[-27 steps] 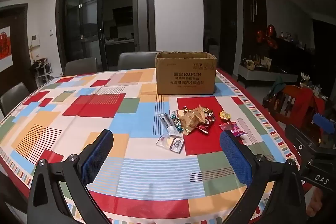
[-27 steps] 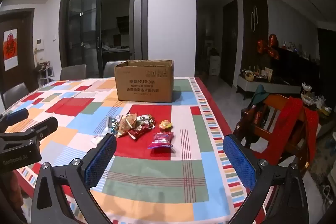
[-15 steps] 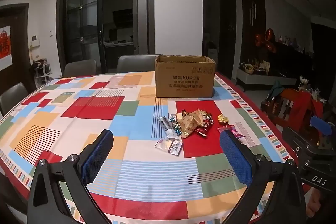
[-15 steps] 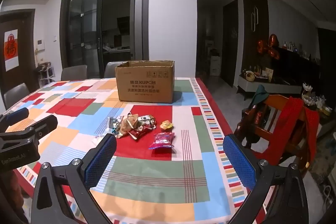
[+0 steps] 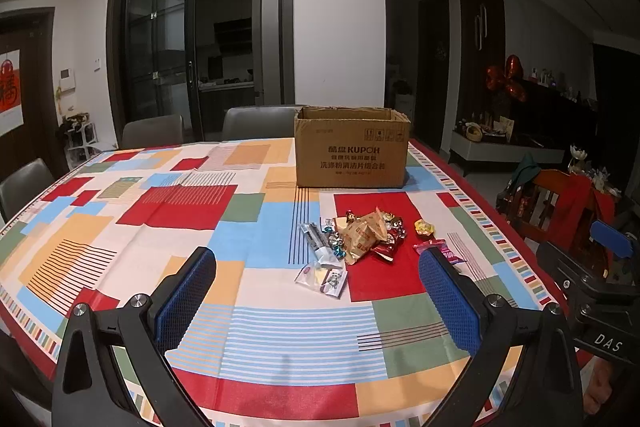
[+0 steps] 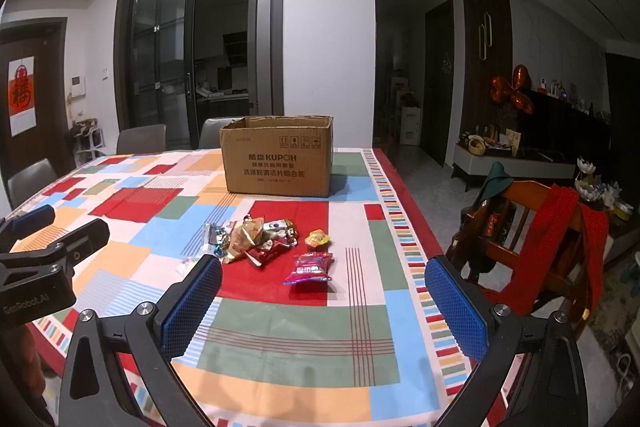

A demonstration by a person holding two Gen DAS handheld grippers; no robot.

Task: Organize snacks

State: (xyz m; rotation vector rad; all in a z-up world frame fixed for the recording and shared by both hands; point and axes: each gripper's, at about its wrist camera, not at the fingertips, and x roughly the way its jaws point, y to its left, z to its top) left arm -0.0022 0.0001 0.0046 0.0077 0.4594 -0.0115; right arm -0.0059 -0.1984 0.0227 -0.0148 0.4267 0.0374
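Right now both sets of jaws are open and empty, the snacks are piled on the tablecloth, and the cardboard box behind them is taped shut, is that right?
Not quite: the cardboard box is open at the top, not taped shut. The right wrist view shows its open rim. The rest holds: the left gripper and right gripper stand open and empty, and the snacks lie piled on the tablecloth.

Tabletop [image 5: 120, 235] carries a multicoloured patchwork cloth [image 5: 304, 339]. An open cardboard box [image 5: 352, 155] stands at the far side. Nearer, a snack pile [image 5: 360, 235] lies on a red patch; a pink packet [image 6: 310, 269] and yellow sweet [image 6: 317, 238] lie just beside it.
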